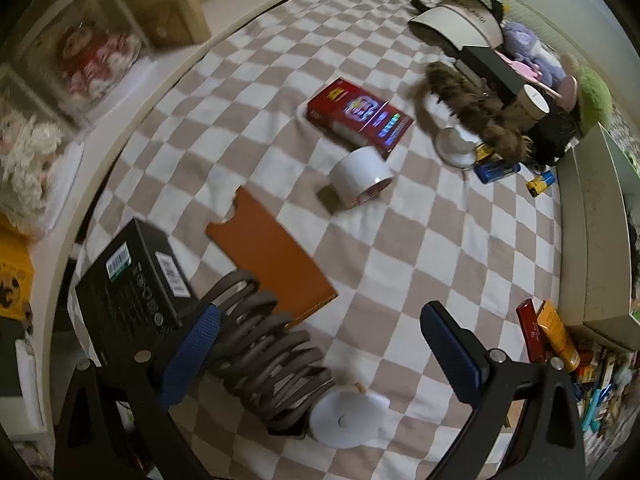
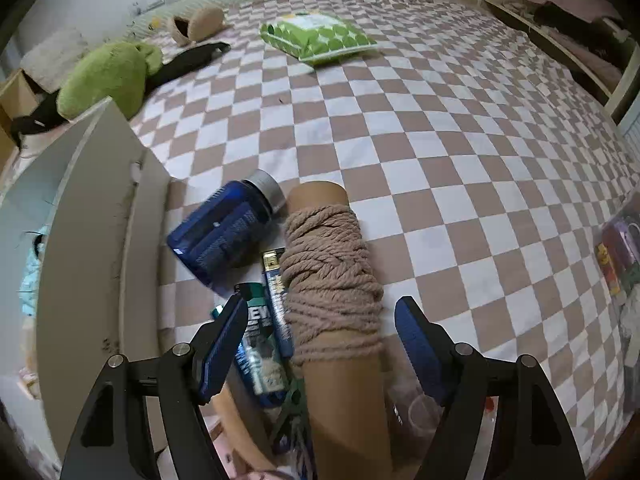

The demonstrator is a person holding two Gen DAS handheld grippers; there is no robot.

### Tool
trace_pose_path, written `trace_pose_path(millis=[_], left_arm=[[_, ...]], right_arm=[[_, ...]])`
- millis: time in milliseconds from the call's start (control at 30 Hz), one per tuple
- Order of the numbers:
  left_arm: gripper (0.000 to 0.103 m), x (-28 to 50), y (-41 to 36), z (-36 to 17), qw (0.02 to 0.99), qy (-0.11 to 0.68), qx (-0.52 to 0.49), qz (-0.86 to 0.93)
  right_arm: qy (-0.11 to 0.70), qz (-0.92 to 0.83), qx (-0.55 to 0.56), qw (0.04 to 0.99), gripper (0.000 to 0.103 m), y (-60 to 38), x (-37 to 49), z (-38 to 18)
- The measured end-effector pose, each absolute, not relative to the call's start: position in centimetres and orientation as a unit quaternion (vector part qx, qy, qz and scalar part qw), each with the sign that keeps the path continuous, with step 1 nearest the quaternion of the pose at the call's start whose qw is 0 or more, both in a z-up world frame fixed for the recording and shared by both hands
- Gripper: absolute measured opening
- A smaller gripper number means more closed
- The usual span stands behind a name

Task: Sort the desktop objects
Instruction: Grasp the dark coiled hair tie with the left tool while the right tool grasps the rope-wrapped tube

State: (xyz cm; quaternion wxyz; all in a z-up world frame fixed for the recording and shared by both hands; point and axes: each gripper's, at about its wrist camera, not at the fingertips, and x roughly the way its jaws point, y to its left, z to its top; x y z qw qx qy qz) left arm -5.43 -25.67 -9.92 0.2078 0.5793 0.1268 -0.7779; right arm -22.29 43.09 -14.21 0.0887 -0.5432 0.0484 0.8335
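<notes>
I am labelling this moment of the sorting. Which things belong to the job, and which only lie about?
For sorting:
- tape roll
- red box
- orange folder
- blue bottle
- cardboard tube with yarn

Lying about:
- green plush
- framed dolls
- checkered cover

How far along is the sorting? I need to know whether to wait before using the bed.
Early, by the look of it. Neither hand-held gripper holds anything: the left is open over the checkered blanket, the right is open around the yarn-wrapped tube without clamping it. The red box, tape roll, orange sleeve and blue bottle lie scattered.
</notes>
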Motion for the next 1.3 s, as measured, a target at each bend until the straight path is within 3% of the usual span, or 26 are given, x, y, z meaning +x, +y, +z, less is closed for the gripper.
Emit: trace_pose_path(millis=[100, 233, 333, 800, 1300], left_arm=[[0.101, -5.0, -26.3, -10.4, 0.211, 0.139, 0.588, -0.769], [0.101, -4.7, -26.8, -11.2, 0.220, 0.130, 0.599, -0.759], [0.101, -4.5, -27.2, -11.2, 0.223, 0.135, 0.600, -0.757], [0.101, -3.4, -27.3, -10.6, 0.231, 0.132, 0.615, -0.743], [0.098, -1.4, -28.0, -12.0, 0.198, 0.246, 0.623, -0.716]], right_arm=[[0.035, 0.827, -0.554, 0.088, 0.069, 42.8, -23.0, -15.0], [0.029, 0.816, -0.568, 0.101, 0.069, 42.8, -23.7, -16.2], [0.028, 0.814, -0.571, 0.103, 0.057, 42.8, -23.6, -16.4], [0.020, 0.808, -0.580, 0.106, 0.055, 44.4, -21.1, -16.1], [0.038, 0.805, -0.583, 0.107, 0.055, 45.5, -18.3, -14.6]])
